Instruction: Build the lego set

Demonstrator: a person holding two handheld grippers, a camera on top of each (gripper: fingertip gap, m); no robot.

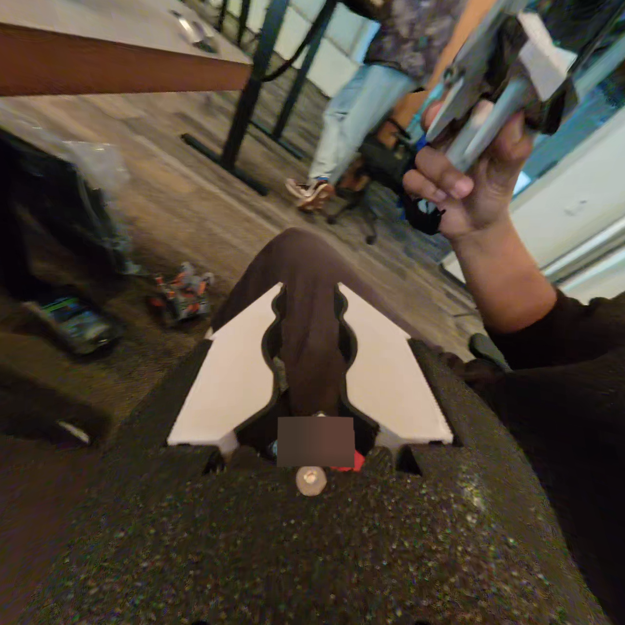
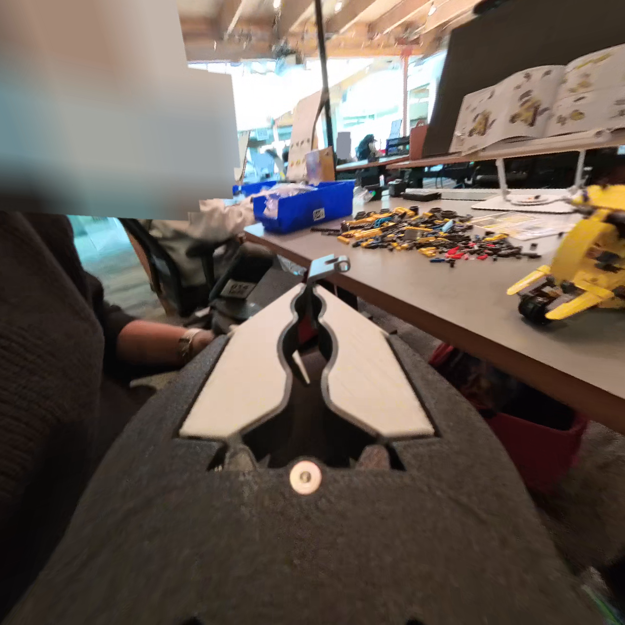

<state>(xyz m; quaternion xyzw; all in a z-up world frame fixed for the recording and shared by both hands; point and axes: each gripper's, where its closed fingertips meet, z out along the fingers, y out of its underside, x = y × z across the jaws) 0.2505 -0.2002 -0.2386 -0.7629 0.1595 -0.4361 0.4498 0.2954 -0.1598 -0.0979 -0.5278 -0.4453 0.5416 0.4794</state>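
Note:
In the left wrist view my left gripper (image 1: 310, 287) has its white fingers (image 1: 236, 355) closed on a bunched fold of dark brown cloth (image 1: 297, 263). The cloth runs down between the jaws and rises in a rounded hump beyond the tips. At top right a bare hand (image 1: 473, 196) holds the grey handle of the other gripper device (image 1: 500, 84). In the right wrist view my right gripper (image 2: 306, 287) is shut at its tips on the thin stem of a small grey metal piece (image 2: 328, 265) with a ring at one end. It holds the piece just off the table's near edge.
The grey table (image 2: 439, 304) carries a pile of small bricks (image 2: 422, 236), a yellow brick model (image 2: 575, 270), a blue bin (image 2: 304, 206) and an open booklet on a stand (image 2: 541, 101). A red bin (image 2: 534, 449) is underneath. A brick model (image 1: 182, 297) lies on the carpet; a person's legs (image 1: 355, 128) stand behind.

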